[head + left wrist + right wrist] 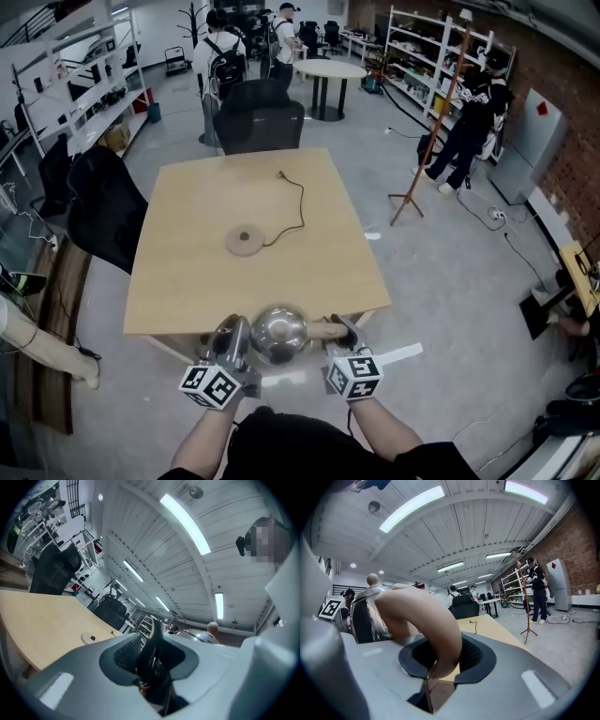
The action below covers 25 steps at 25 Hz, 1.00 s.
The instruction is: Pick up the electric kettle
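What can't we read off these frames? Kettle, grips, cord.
- Kettle underside, and any gap to the table: head view, its own body covers it.
- Which part the left hand-held gripper clamps: left gripper view, only a dark thin edge shows; the gripper's body hides the rest.
- Cord plug: head view, too small.

Right gripper [339, 329] clamps kettle handle [429, 620]; left gripper [232, 336] seemingly pinches kettle [279, 330].
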Tool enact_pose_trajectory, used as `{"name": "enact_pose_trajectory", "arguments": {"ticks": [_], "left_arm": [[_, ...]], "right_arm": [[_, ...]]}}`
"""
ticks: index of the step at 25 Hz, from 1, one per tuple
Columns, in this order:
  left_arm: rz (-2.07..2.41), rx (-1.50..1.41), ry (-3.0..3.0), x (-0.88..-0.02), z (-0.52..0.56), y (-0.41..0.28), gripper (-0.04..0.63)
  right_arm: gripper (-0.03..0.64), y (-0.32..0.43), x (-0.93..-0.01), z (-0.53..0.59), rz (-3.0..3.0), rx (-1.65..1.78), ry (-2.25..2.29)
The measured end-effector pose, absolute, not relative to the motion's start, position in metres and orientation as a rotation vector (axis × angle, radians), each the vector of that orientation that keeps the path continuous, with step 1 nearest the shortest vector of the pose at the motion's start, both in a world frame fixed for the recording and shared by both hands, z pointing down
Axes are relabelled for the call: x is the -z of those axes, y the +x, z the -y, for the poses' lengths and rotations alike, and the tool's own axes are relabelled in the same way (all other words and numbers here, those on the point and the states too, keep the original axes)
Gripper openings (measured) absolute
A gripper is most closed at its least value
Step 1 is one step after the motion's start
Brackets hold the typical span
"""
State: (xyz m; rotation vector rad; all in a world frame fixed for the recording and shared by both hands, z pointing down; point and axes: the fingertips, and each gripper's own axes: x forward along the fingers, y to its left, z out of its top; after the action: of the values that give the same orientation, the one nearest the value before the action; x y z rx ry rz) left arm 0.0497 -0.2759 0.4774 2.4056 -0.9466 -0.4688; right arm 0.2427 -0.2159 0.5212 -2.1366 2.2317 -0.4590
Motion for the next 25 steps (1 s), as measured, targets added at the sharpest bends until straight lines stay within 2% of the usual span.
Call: {"name": "enact_pose_trajectory", "arguments": {"ticks": [13,25], "left_arm": [[1.069,0.455,2.380,-0.473,0.214,0.029,0.083],[1.069,0.439,2.392,-0.466,0.208,0.013,0.084]], "right_arm": [[0.089,0.226,-0.521,0.170,-2.306,0.472,-2.026],[0.089,0.207,-0.519,0.160,-2.293,0.493,-2.020]]}}
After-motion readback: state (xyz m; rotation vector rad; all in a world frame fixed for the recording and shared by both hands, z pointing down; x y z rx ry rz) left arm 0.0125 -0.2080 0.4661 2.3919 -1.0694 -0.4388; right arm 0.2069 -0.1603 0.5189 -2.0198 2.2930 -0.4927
